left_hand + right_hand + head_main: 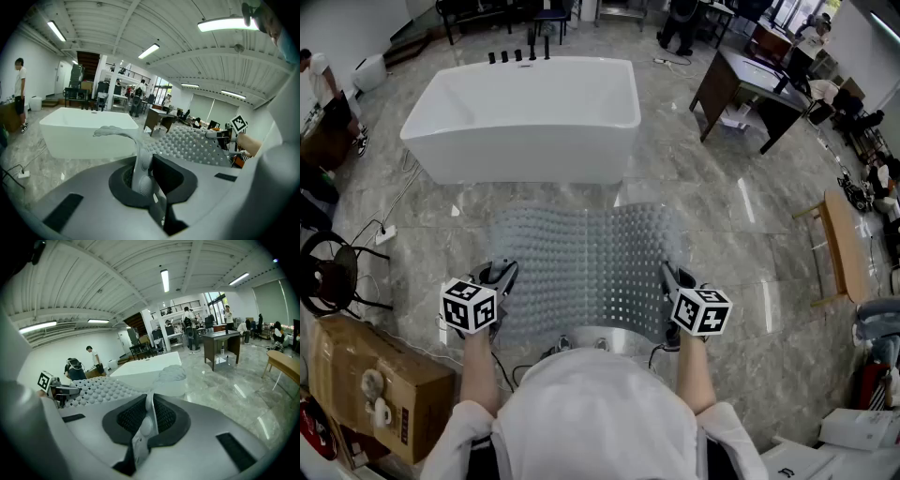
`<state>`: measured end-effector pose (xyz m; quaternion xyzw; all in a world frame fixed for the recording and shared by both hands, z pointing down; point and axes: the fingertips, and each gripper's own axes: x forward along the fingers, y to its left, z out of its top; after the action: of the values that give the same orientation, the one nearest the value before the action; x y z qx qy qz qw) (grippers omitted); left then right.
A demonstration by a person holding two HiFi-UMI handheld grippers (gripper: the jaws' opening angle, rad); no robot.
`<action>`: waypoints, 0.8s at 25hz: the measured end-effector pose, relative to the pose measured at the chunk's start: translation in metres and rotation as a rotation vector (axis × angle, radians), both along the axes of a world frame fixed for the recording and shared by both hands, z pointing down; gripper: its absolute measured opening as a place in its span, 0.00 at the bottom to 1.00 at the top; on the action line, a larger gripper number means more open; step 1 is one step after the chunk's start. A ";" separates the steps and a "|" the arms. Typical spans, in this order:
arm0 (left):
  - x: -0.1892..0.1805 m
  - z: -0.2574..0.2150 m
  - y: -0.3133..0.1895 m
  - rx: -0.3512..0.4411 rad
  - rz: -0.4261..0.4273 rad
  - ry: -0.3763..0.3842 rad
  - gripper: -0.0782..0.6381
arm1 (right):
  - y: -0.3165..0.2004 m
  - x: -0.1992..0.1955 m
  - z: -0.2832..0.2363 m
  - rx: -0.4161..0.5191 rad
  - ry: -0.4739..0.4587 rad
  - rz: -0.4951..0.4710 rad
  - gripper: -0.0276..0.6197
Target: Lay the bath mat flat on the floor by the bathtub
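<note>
A polished grey stone floor (712, 234) spreads under the left gripper (502, 277) and the right gripper (671, 277), which point forward and somewhat downward. Straight ahead of both stands a white freestanding bathtub (520, 112). Nothing is visible in its basin, and black tap fittings (518, 54) line its far rim.

Between the two grippers, on the near side of the tub, hangs the bath mat (586, 262). It is a pale grey sheet covered in rounded studs, with a grid of small holes near its middle. It is off the floor and not yet laid, rippling in waves from one gripper to the other. In the left gripper view its far corner (110, 131) flops over ahead of the jaws.

The mat looks soft, rubbery and light, limp enough to fold on itself, so opposite side edges seem the sensible place to hold it and keep it spread.

A brown cardboard box (342, 352) sits well out to the left of the left gripper, towards the person. Two pale rolls rest on it, and its contents are out of sight.

Each gripper's jaws are clamped tight on a side edge of the mat: the left gripper's own view (143, 176) shows the left edge pinched between its pads, and the right gripper's (146, 423) shows the right edge.
</note>
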<state>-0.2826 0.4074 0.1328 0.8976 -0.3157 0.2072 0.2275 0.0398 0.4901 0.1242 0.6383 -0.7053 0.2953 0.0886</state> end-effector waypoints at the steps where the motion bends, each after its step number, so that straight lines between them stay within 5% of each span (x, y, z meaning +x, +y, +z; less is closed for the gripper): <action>1: 0.000 0.000 -0.001 0.000 -0.001 0.001 0.17 | -0.001 -0.001 0.000 0.000 0.000 -0.001 0.10; 20: -0.024 0.018 -0.035 -0.024 0.028 0.017 0.17 | -0.029 -0.036 0.013 -0.015 -0.010 0.037 0.10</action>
<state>-0.3064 0.3729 0.1506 0.9008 -0.2988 0.2064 0.2380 0.0039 0.4614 0.1377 0.6492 -0.6915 0.3054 0.0844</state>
